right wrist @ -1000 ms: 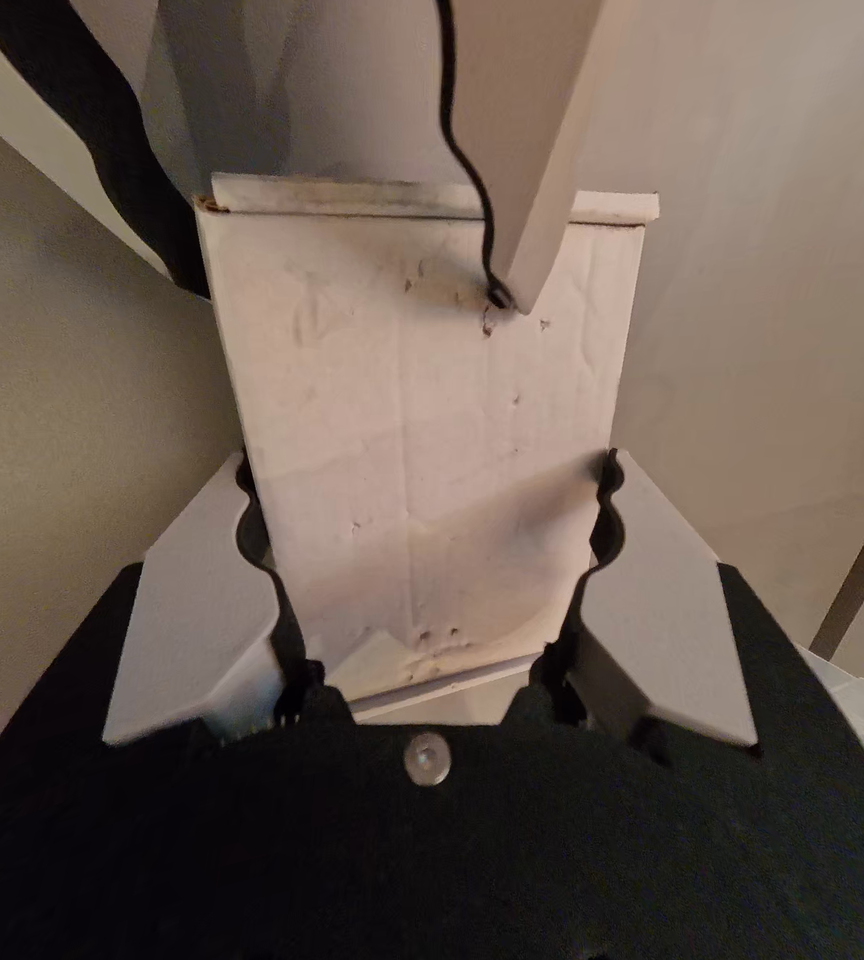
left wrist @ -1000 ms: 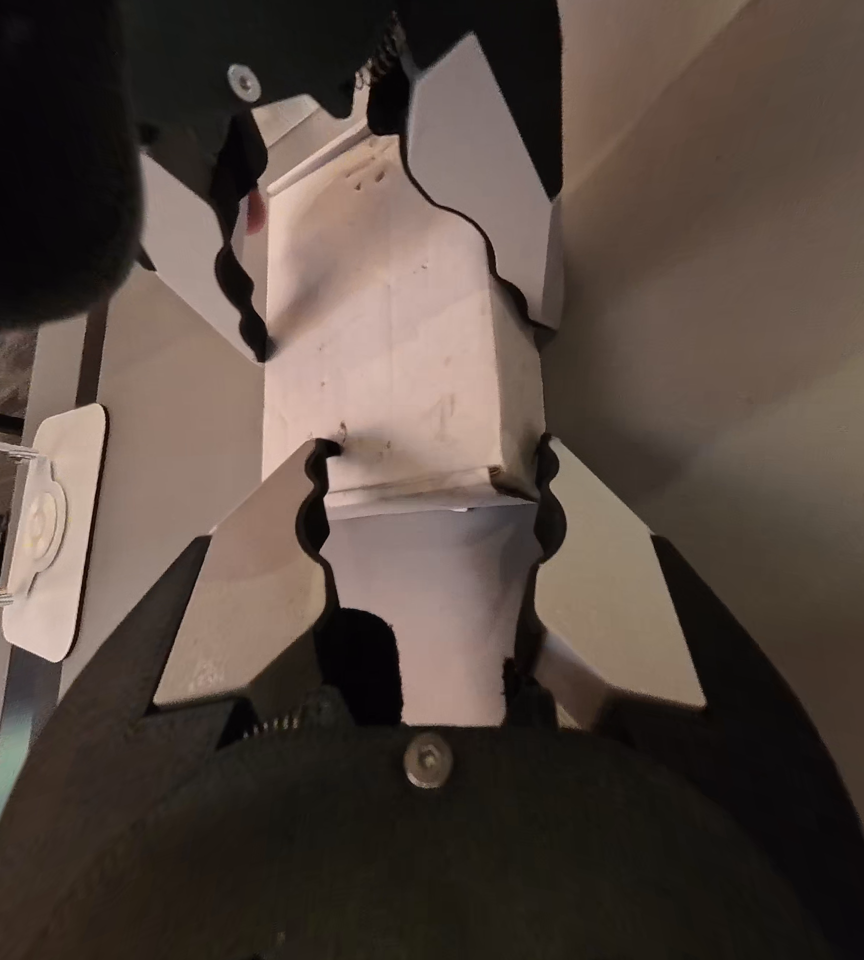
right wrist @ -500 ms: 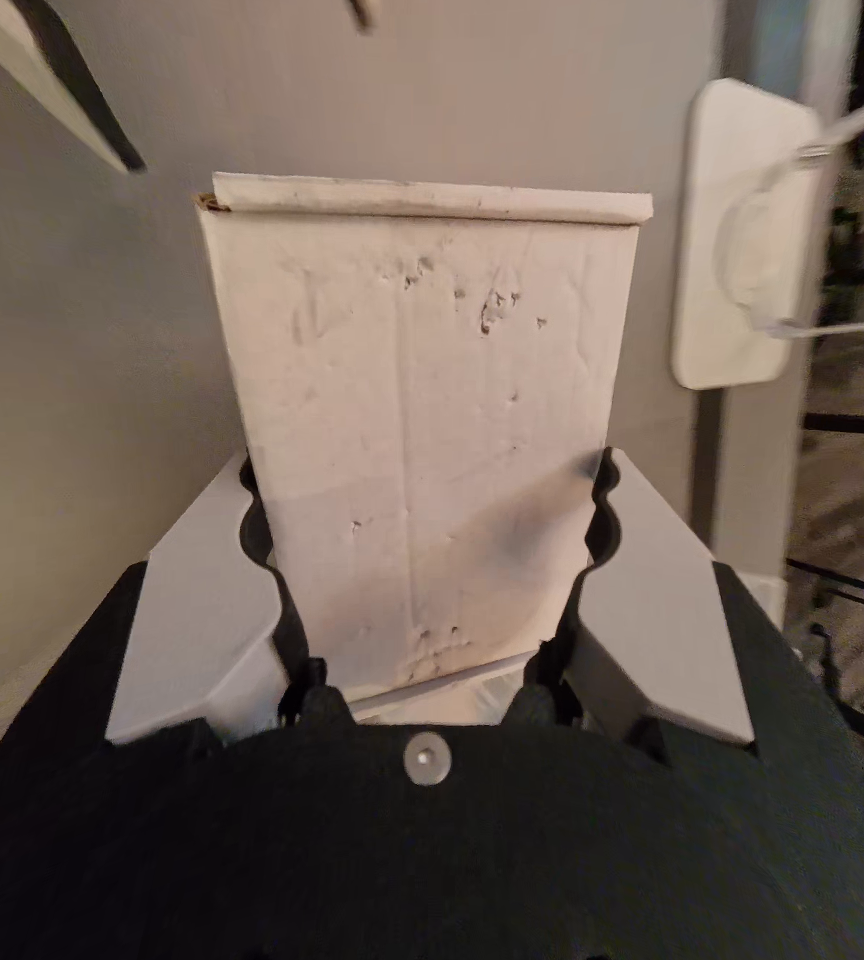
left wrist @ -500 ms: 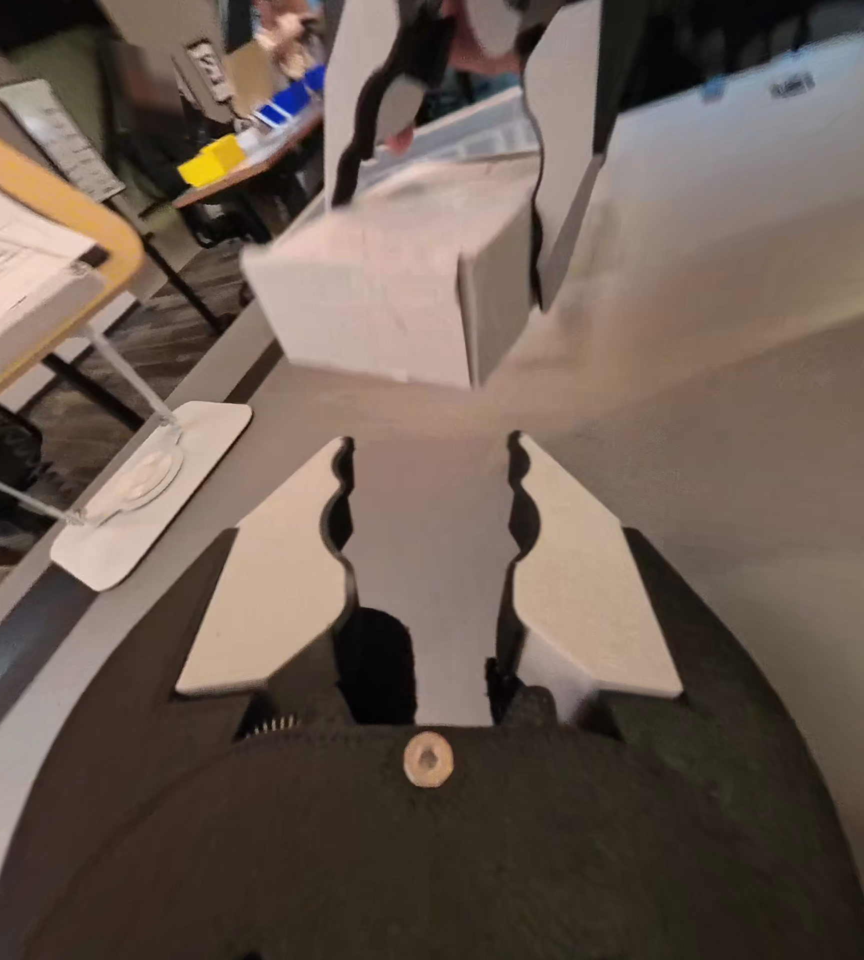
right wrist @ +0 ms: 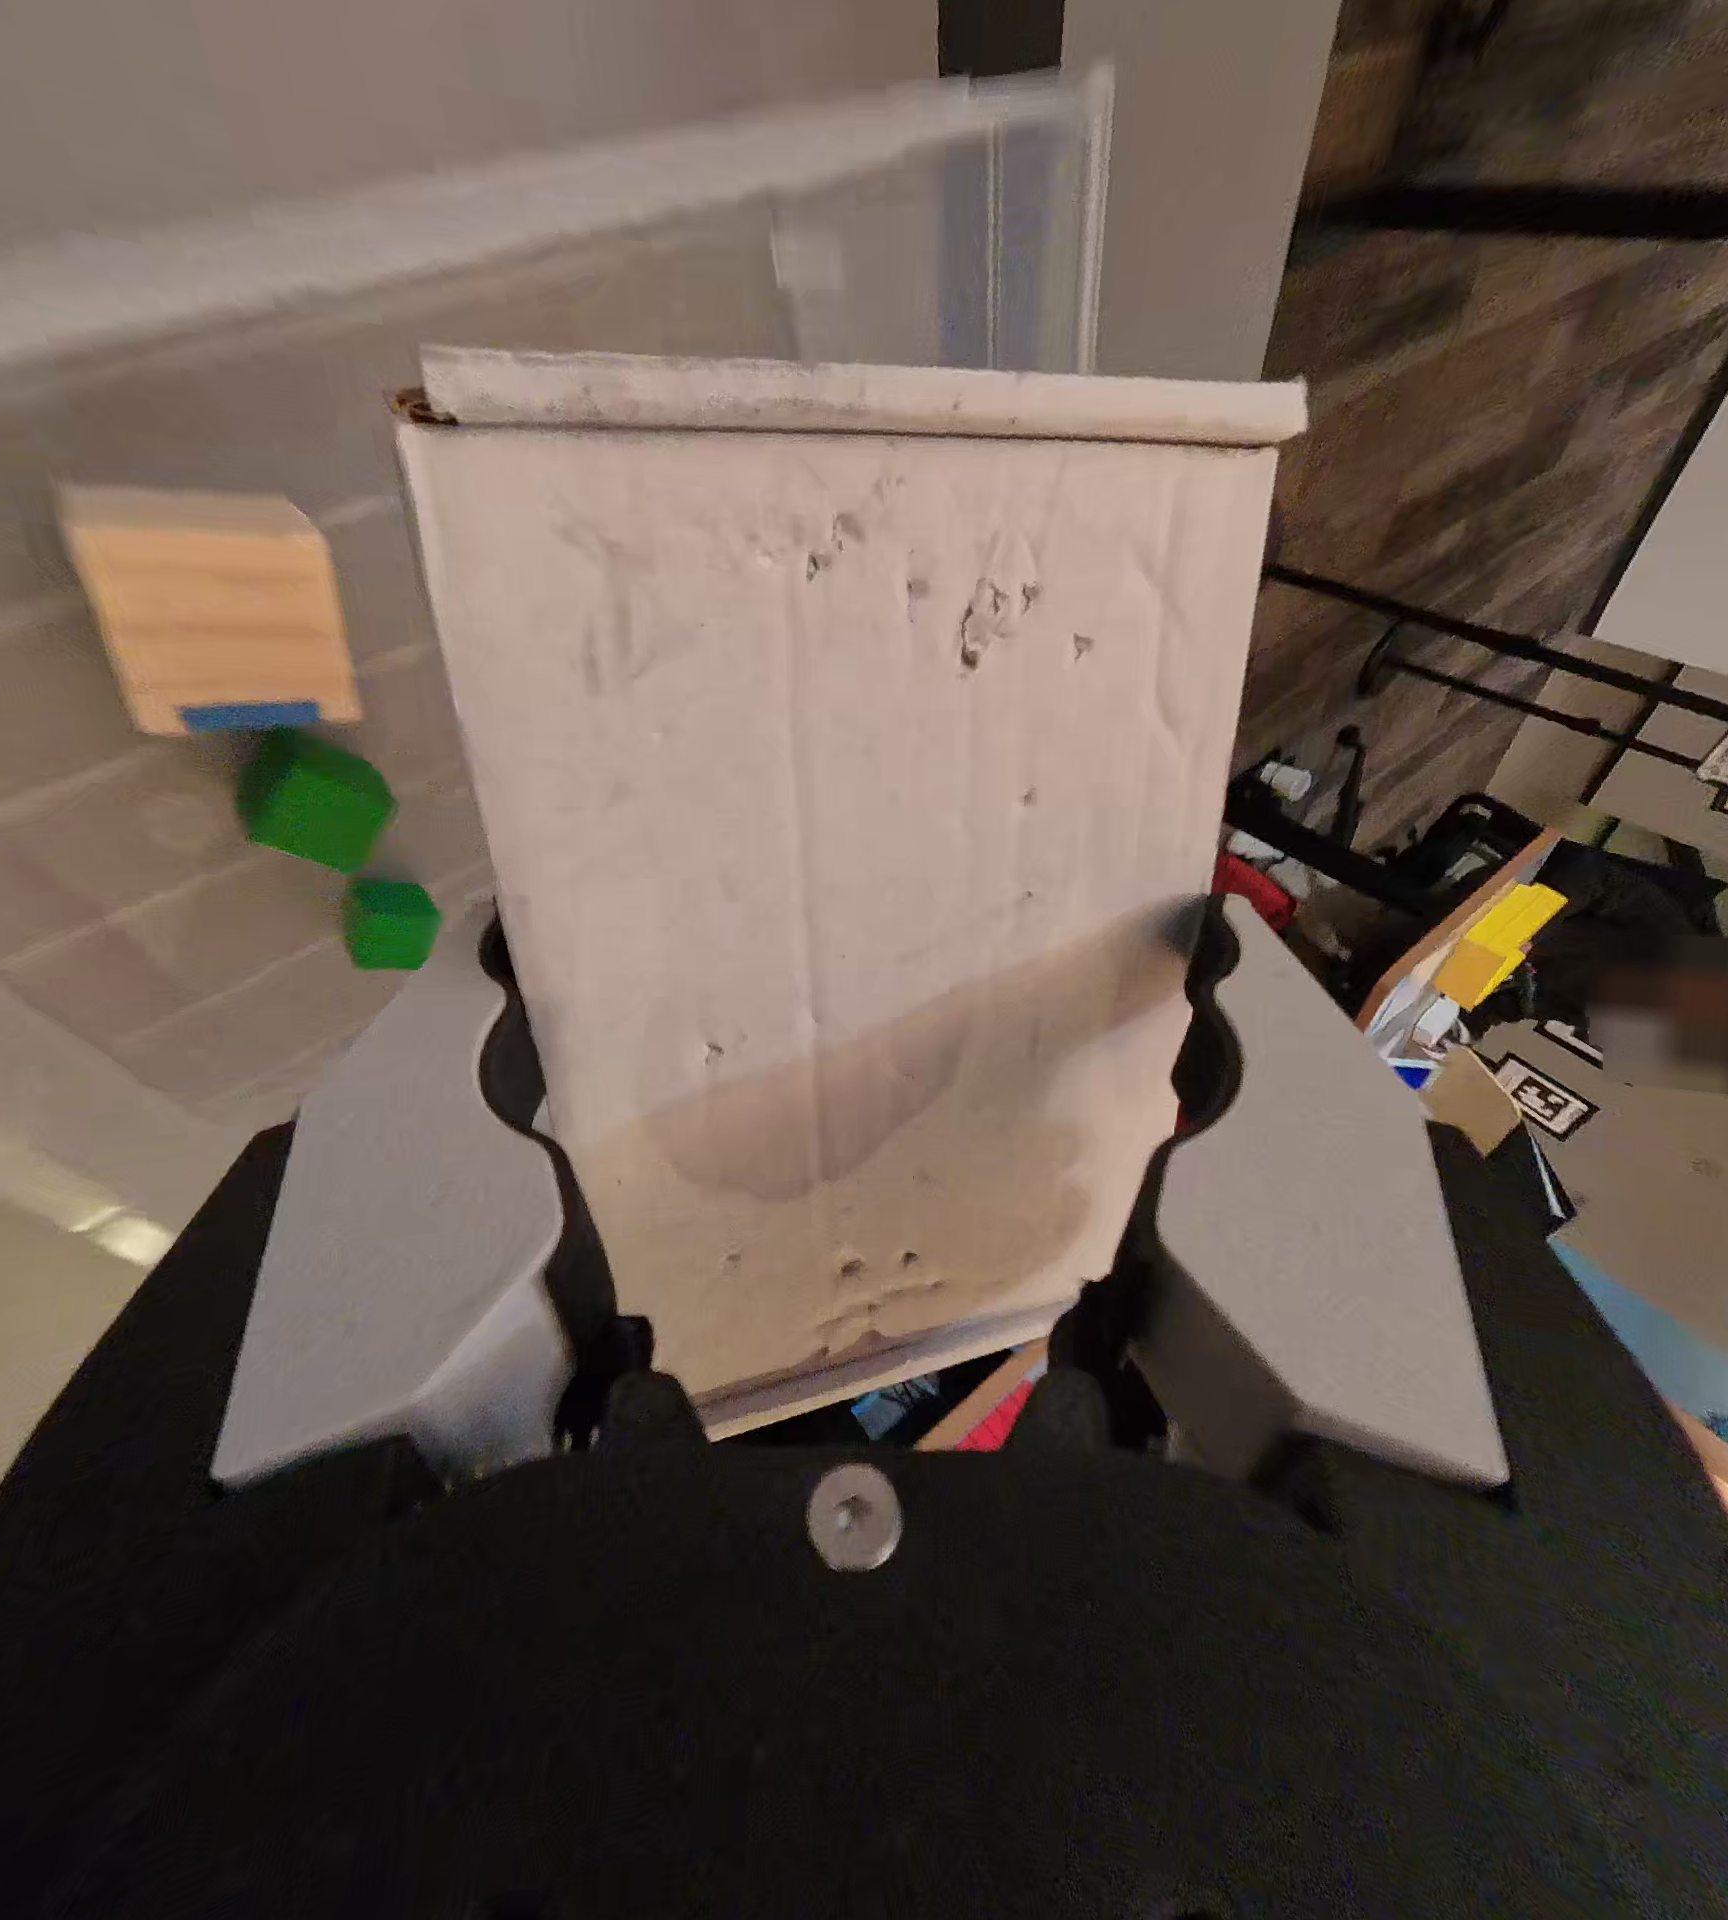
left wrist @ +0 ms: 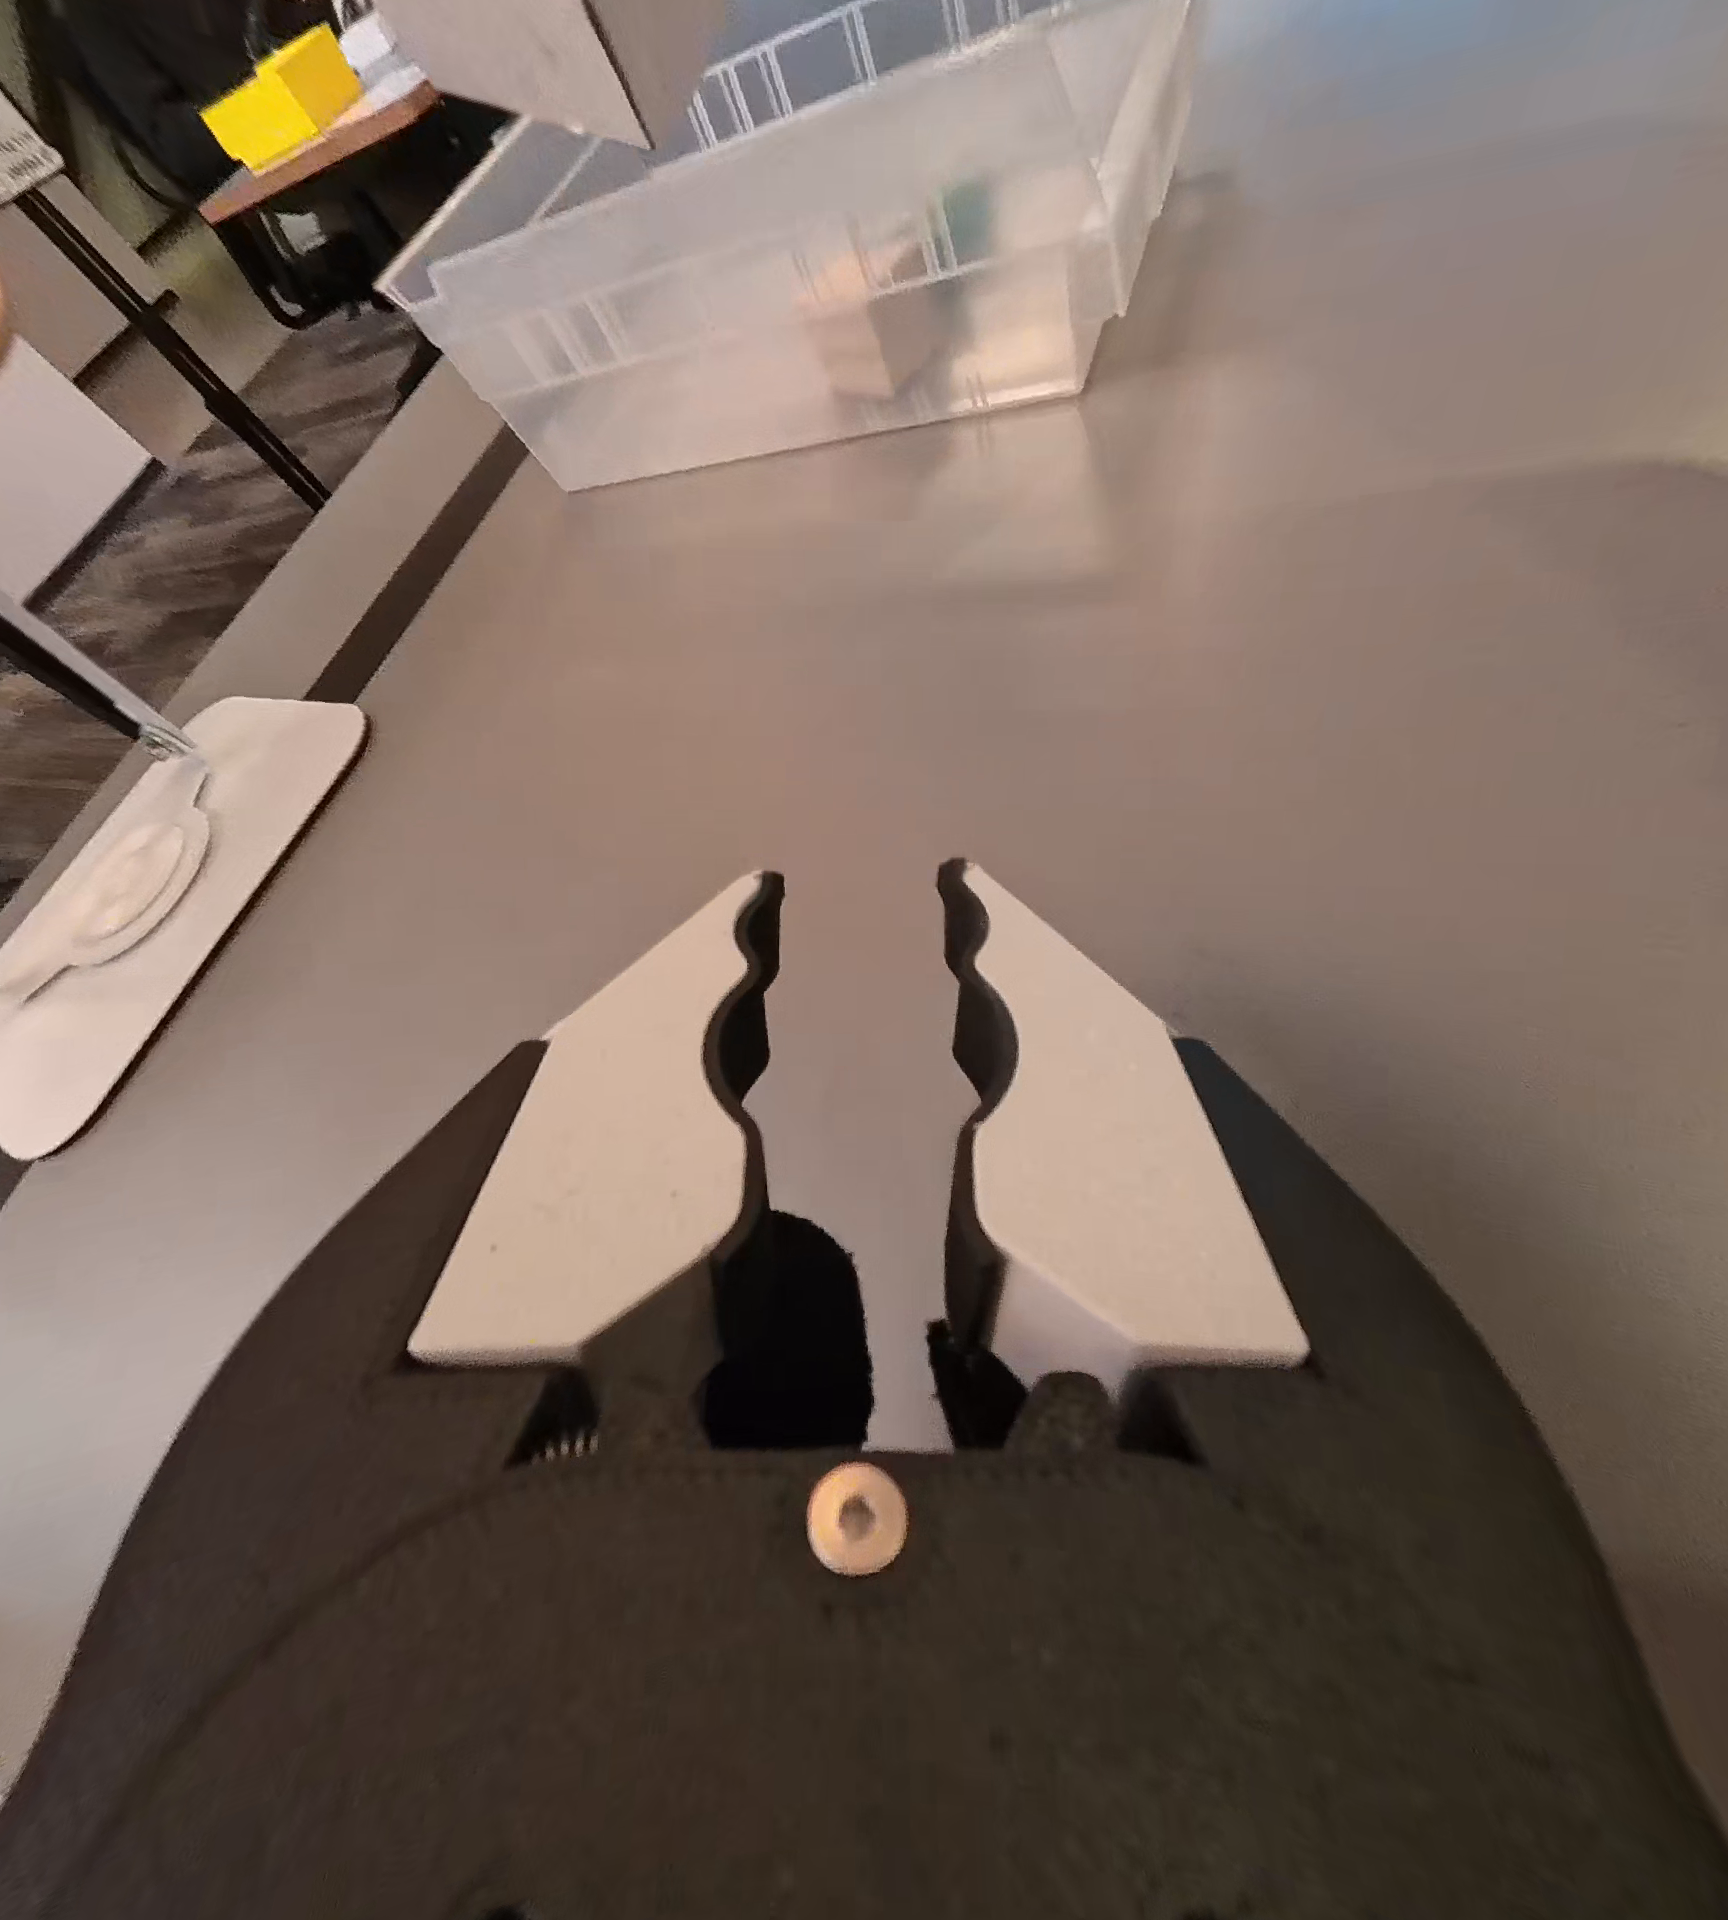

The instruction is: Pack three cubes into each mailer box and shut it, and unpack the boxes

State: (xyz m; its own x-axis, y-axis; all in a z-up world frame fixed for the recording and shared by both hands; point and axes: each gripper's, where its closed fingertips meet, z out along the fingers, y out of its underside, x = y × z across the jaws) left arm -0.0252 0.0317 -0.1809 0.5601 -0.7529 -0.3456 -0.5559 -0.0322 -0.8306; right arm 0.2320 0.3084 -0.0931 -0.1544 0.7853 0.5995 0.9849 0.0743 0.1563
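Note:
My right gripper (right wrist: 855,925) is shut on a closed white mailer box (right wrist: 839,779), gripping its two sides and holding it in the air over a translucent plastic bin (right wrist: 60,312). In the bin lie a wooden cube (right wrist: 211,603), a blue cube (right wrist: 247,717) mostly hidden behind it, and two green cubes (right wrist: 314,795). My left gripper (left wrist: 860,878) is open and empty, low over the grey table (left wrist: 1255,727). The box (left wrist: 548,52) shows at the top edge of the left wrist view, above the bin (left wrist: 787,260).
A white stand base (left wrist: 143,914) with thin metal rods sits at the table's left edge. Beyond the table are other desks with yellow blocks (left wrist: 268,114) and clutter (right wrist: 1494,945). The table edge runs along the left.
My left gripper has let go of the box, drawn back and narrowed its jaws. My right gripper has carried the box away from it, up over the bin.

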